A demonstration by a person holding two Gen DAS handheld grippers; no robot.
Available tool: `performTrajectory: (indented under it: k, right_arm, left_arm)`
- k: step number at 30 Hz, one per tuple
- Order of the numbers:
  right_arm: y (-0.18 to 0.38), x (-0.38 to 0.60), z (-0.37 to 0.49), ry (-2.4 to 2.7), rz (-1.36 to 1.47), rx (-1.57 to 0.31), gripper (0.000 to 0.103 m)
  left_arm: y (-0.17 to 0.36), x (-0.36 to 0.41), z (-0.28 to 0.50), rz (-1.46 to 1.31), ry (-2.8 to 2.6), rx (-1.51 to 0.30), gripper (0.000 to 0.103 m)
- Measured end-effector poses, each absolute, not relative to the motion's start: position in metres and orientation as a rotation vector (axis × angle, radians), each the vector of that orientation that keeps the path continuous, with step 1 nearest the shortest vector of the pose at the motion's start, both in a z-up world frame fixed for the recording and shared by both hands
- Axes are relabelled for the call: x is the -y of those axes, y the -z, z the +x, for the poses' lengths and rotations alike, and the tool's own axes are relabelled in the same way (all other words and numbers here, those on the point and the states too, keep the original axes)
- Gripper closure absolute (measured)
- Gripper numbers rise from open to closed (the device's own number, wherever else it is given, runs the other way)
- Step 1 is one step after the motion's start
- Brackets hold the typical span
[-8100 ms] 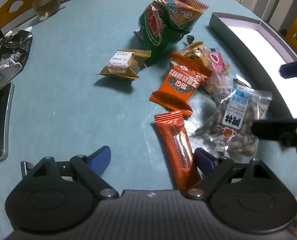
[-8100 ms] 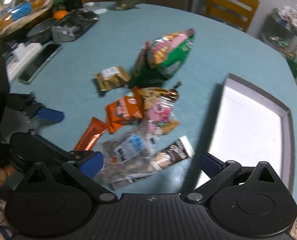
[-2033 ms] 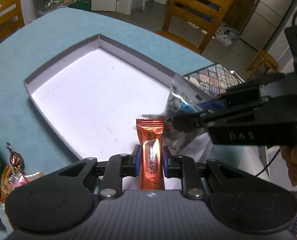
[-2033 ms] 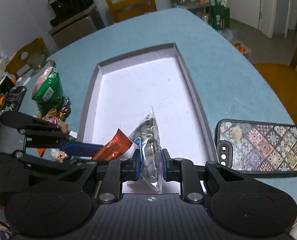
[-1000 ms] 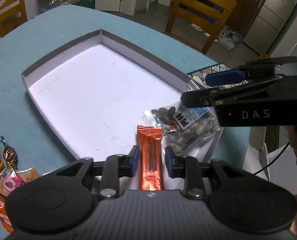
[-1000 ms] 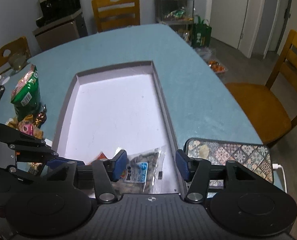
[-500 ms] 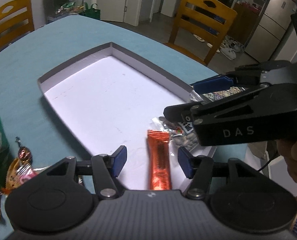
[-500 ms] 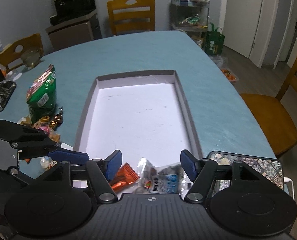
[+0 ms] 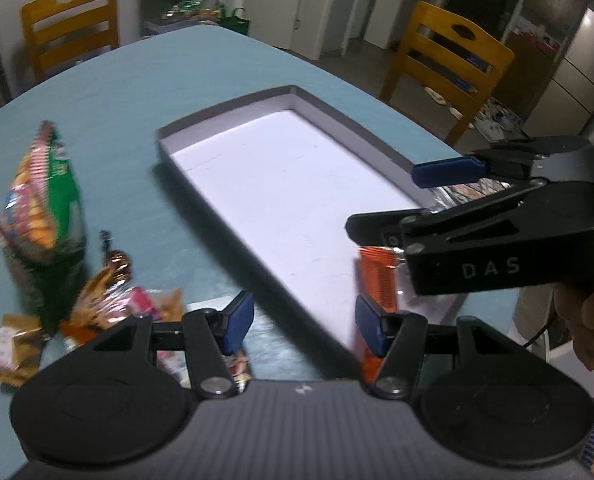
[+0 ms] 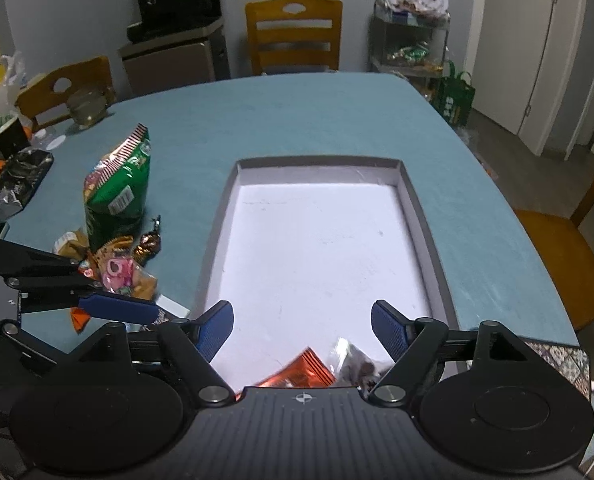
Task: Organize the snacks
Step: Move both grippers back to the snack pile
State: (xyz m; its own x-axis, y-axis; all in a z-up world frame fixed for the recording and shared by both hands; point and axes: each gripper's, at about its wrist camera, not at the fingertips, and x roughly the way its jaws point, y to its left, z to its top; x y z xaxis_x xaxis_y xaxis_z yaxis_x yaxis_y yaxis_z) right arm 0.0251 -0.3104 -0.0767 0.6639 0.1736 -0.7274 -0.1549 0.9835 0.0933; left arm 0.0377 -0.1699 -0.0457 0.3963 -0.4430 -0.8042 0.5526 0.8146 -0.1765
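Right wrist view: both hand-held grippers, left & right, jaws apart, empty, over tray near edge; tray floor mostly bare; orange bar w/ nut bag at near end; blue table.

The flat grey cardboard box has a matt white paper floor. The teal tabletop looks like soft, matt cloth. The orange foil snack bar is shiny and crinkly. The tall green plastic snack bag is glossy. The black plastic tongs look dull, with smooth blue pads. The yellow-brown wooden chair is smooth.
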Motion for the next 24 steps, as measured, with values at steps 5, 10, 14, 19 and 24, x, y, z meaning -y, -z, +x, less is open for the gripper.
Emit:
performTrajectory:
  k: [5, 10, 14, 19, 24]
  right_arm:
    - [0.075, 0.297, 0.029, -0.220, 0.012, -0.816, 0.027]
    - [0.074, 0.282, 0.034, -0.260, -0.003, -0.813, 0.027]
    - [0.074, 0.271, 0.038, -0.290, -0.016, -0.812, 0.027]
    - [0.073, 0.257, 0.041, -0.331, -0.025, -0.812, 0.027]
    - [0.075, 0.239, 0.041, -0.400, -0.038, -0.827, 0.029]
  left_arm:
    - [0.041, 0.146, 0.034, 0.108, 0.579, -0.966, 0.048]
    - [0.040, 0.121, 0.031, 0.077, 0.513, -0.966, 0.048]
    - [0.040, 0.097, 0.029, 0.045, 0.452, -0.972, 0.047]
    - [0.042, 0.071, 0.028, 0.020, 0.377, -0.981, 0.045]
    - [0.048, 0.051, 0.025, 0.014, 0.314, -0.988, 0.040]
